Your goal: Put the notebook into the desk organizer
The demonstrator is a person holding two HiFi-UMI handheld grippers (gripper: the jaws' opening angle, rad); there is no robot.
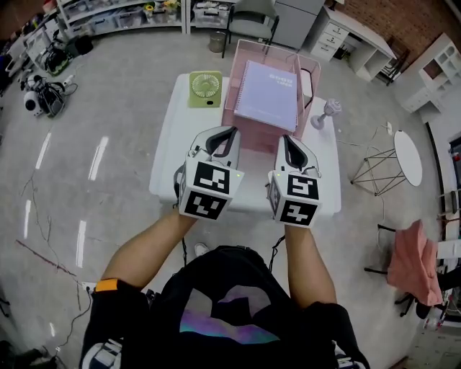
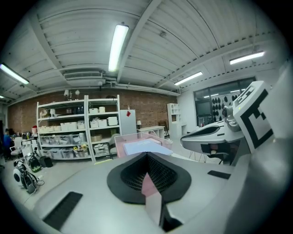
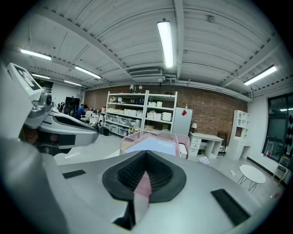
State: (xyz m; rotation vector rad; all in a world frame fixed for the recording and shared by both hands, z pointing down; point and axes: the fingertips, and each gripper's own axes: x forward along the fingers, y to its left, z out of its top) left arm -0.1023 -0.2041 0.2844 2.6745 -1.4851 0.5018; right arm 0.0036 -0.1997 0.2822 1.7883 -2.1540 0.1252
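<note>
A pale lilac spiral notebook (image 1: 268,95) lies slanted inside the pink see-through desk organizer (image 1: 240,137) on the white table (image 1: 176,162). My left gripper (image 1: 232,132) and right gripper (image 1: 286,138) hover side by side over the organizer's near edge, both shut with nothing between the jaws. Neither touches the notebook. In the left gripper view the closed jaws (image 2: 147,155) point at the organizer (image 2: 120,142) and the notebook (image 2: 145,147). The right gripper view shows the same: shut jaws (image 3: 146,153), with the notebook (image 3: 153,145) just beyond them.
A green desk fan (image 1: 205,89) sits at the table's far left corner. A small white lamp-like object (image 1: 328,112) stands to the right of the organizer. A round side table (image 1: 407,155), a pink-draped chair (image 1: 414,263) and shelving (image 1: 119,14) surround the table.
</note>
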